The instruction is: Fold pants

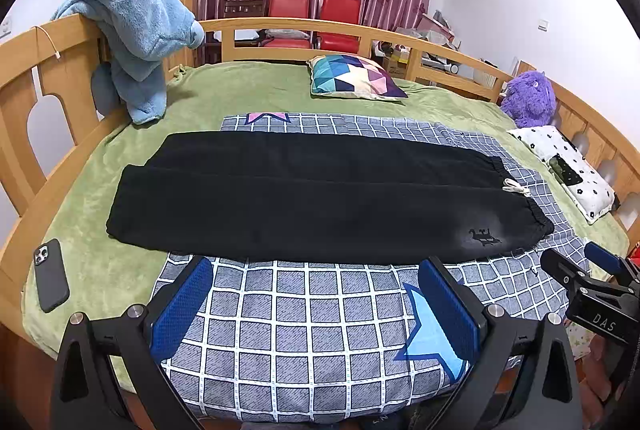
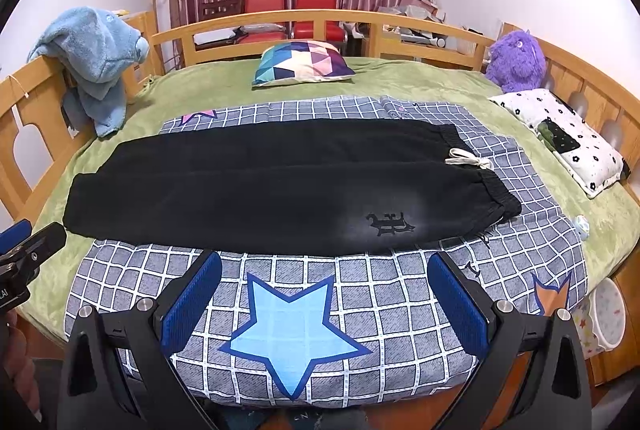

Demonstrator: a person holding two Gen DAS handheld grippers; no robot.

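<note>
Left wrist view. The left hand-held gripper (image 1: 316, 304) stands with its two blue-padded fingers (image 1: 182, 304) spread wide apart; nothing lies between them but the checked quilt (image 1: 304, 314). One pair of black pants (image 1: 320, 194) lies flat across the quilt, just beyond the fingertips at 12 o'clock, lengthwise left to right: leg ends toward 9 o'clock, waistband and white drawstring (image 1: 516, 187) toward 3 o'clock. The two legs lie side by side. The right hand-held gripper (image 1: 588, 272) enters at 3 o'clock, near the waistband corner and not touching it; its opening cannot be told from here. The wooden bed frame (image 1: 288, 24) encloses a green blanket (image 1: 216, 94). On it, counted: one phone (image 1: 50, 274) at 8 o'clock, one patchwork cushion (image 1: 356, 76) at 12 o'clock, one purple plush toy (image 1: 528, 98) and one white flowered pillow (image 1: 568, 170) at 2 o'clock. One blue fleece garment (image 1: 136, 34) hangs over the rail at 10 o'clock. Two red chairs (image 1: 316, 22) stand behind the bed.

Right wrist view. The right hand-held gripper (image 2: 324, 300) is likewise fully spread and grips nothing; one blue star patch (image 2: 294, 330) shows between its fingers. The pants (image 2: 280, 190) lie just ahead at 12 o'clock, an emblem (image 2: 390, 224) near the waistband. The left hand-held gripper (image 2: 30, 242) appears at 9 o'clock beside the leg ends.
</note>
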